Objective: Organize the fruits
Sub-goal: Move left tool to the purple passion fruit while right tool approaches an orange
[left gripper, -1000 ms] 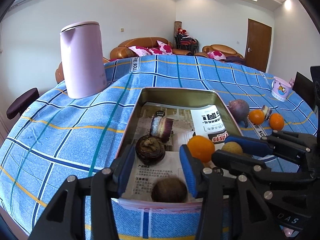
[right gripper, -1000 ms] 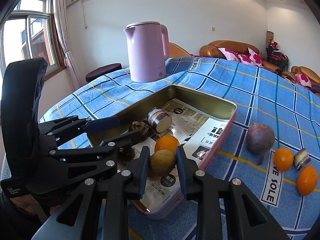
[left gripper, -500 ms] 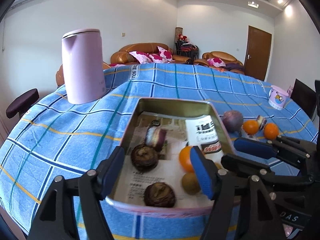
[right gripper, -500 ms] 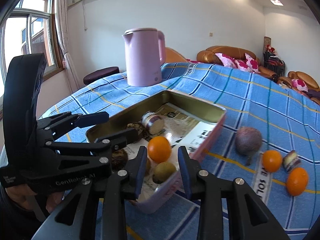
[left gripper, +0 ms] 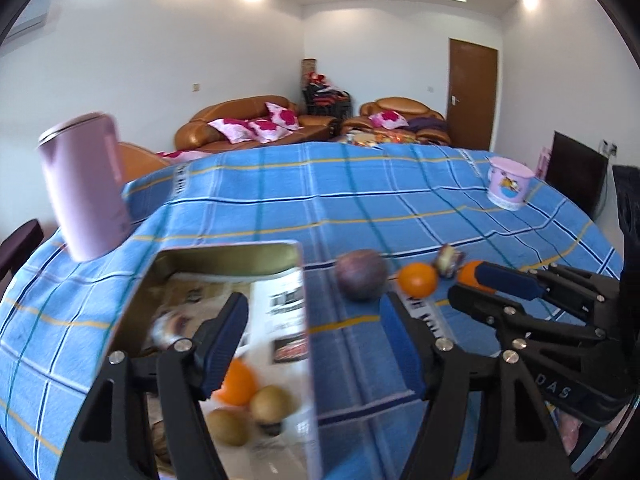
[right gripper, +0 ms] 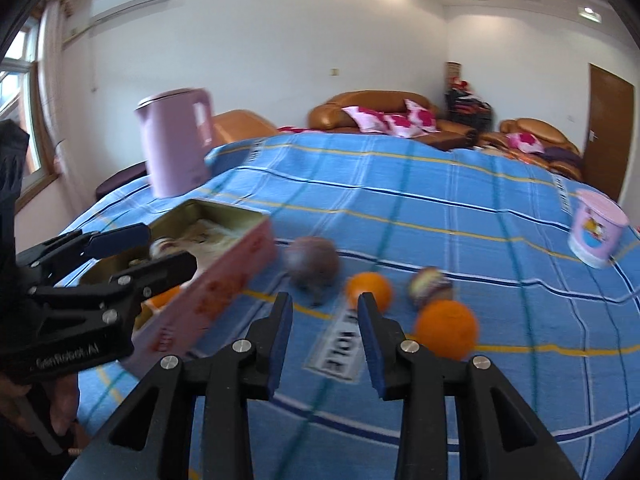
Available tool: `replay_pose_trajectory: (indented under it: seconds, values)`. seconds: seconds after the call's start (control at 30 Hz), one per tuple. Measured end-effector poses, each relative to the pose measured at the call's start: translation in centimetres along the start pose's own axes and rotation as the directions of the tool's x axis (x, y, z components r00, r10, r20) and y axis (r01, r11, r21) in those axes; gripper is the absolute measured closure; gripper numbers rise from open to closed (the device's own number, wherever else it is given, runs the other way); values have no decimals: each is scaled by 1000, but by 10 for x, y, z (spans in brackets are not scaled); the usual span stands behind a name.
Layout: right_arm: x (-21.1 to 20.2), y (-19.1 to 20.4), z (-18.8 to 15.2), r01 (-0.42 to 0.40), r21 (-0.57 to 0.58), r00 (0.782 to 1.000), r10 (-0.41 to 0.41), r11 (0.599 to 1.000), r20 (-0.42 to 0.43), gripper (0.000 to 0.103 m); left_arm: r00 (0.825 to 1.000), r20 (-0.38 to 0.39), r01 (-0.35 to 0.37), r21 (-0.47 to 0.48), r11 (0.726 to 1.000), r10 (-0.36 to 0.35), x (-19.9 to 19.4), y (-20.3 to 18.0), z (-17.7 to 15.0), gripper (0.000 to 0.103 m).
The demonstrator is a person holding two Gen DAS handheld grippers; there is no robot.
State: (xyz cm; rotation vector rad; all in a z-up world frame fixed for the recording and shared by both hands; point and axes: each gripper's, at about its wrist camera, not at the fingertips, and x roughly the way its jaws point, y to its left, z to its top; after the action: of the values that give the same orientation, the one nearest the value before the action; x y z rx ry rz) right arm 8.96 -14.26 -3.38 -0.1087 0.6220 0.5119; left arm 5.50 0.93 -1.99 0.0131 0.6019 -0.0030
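The left gripper (left gripper: 314, 344) hung with its jaws wide apart and nothing between them, straddling the right wall of the tin (left gripper: 305, 320), whose far rim ran close to the pink kettle (left gripper: 86, 188). Inside the tin, near its front, lay an orange (left gripper: 239, 387) and two brown fruits (left gripper: 273, 403) just beside it, all blurred. The right gripper (right gripper: 325, 340) was also open and empty, its jaws poised above the bare cloth just right of the tin's pink side (right gripper: 224, 288). Beyond its tips, out on the blue checked tablecloth (right gripper: 440, 208), sat a purple fruit (right gripper: 314, 261) near the tin, then a small orange (right gripper: 369, 290), a cut purple piece (right gripper: 429, 285) and a larger orange (right gripper: 446, 329) to the right, each near the next, though blur hid whether any touched. Far right stood a pink cup (right gripper: 597, 228), close to the table's curved edge. Between the loose fruit and the far edge the cloth stretched broad and flat. A sofa (right gripper: 376, 114) stood behind the table.
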Motion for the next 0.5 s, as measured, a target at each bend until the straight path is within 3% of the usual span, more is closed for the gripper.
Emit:
replay_pose_trajectory:
  seconds: [0.23, 0.33, 0.4, 0.5]
  values:
    - [2, -35, -6, 78, 75, 997, -77, 994, -11, 66, 996, -82, 43, -6, 999, -44, 47, -32, 14, 32]
    - [-3, -44, -8, 74, 104, 997, -74, 992, -3, 63, 993, -113, 29, -3, 1000, -30, 65, -41, 17, 33]
    - [-6, -46, -9, 69, 109, 998, -70, 992, 5, 54, 993, -118, 31, -1, 1000, -30, 69, -44, 18, 33]
    - [-6, -48, -9, 59, 119, 998, -60, 991, 6, 53, 992, -127, -5, 10, 1000, 6, 76, -50, 21, 33]
